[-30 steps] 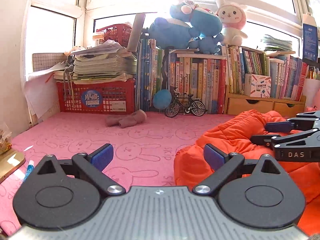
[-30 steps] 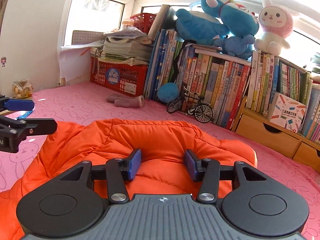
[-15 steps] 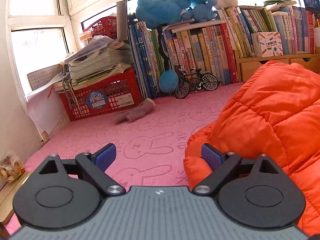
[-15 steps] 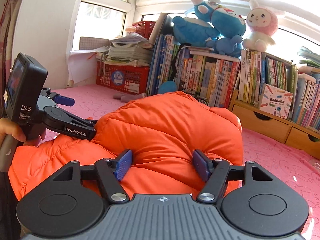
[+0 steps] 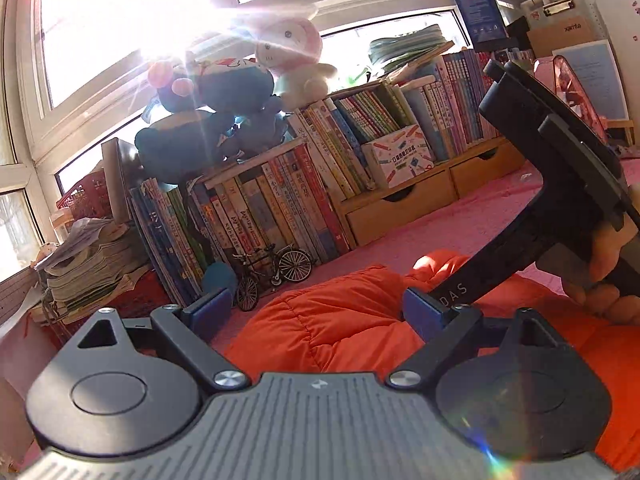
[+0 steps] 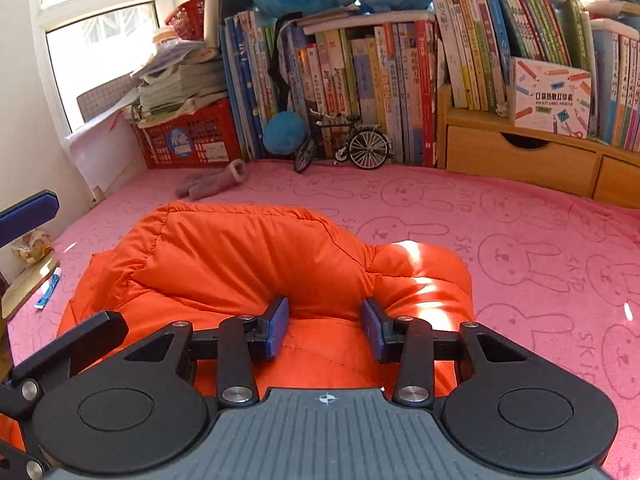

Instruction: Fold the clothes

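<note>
Because the orange puffy jacket [image 6: 256, 264] is full of soft stuffing, it looks light, squashy and springy, and its shiny cloth looks slippery. It lies in a bunched heap on the pink bunny blanket [image 6: 520, 240], in front of the row of books [image 6: 360, 64] and the little toy bicycle [image 6: 344, 146].

The right gripper [image 6: 324, 328] is down on the near side of the jacket. Its 2 blue pads [image 6: 276, 326] are partly apart, with a fat roll of orange cloth bulging up between them. The pads seem to press the sides of that roll, but I cannot tell if they really hold it tight or just sit against it.

The left gripper [image 5: 318, 310] is wide open and holds nothing. It is tipped and floats above the left part of the jacket, with the orange cloth showing between its fingers.

I think the jacket will puff back up after each fold, so it needs a push down to stay flat. A thin pinch may slide off the slick cloth. A good place to grab is a stitched line or an edge, like the hem or a sleeve end, where the cloth is thinner and firmer. The fat middle will just squish and slip.
</note>
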### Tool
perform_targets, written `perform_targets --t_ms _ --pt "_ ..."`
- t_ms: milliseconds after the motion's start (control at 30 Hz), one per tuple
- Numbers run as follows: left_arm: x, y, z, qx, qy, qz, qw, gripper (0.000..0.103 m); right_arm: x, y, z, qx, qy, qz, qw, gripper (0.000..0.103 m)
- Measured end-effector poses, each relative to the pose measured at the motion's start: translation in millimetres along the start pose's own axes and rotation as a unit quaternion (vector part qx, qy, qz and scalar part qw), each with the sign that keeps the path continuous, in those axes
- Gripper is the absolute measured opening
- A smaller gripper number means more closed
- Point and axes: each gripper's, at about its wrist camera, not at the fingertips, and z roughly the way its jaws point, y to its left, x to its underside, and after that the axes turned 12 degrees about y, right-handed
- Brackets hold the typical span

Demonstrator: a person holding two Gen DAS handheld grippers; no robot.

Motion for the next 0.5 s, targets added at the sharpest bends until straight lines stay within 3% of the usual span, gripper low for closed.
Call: perform_targets --t_ms 67,167,267,367,500 --pt "-1 7 15 0.01 0.04 -0.013 0.9991 0.093 7 -6 9 -0.011 0.009 0.007 1.0 0.041" --pt "9 19 36 0.054 0.106 -0.039 0.9921 0.094 18 -10 13 -0.015 0.008 -0.012 1.0 0.04" --pt "2 32 29 0.052 0.097 -0.043 0.993 0.094 20 -13 8 -0.022 -0.019 -0.019 0.999 0.04" --pt "-27 42 21 -0.011 0.047 -0.038 0.9981 0.095 29 -1 -12 0.002 -0.09 -0.049 0.995 0.047" --pt "-32 28 43 -0.082 0.049 -0.005 0.9955 0.095 35 17 -42 0.058 -0.195 -0.102 0.974 0.081"
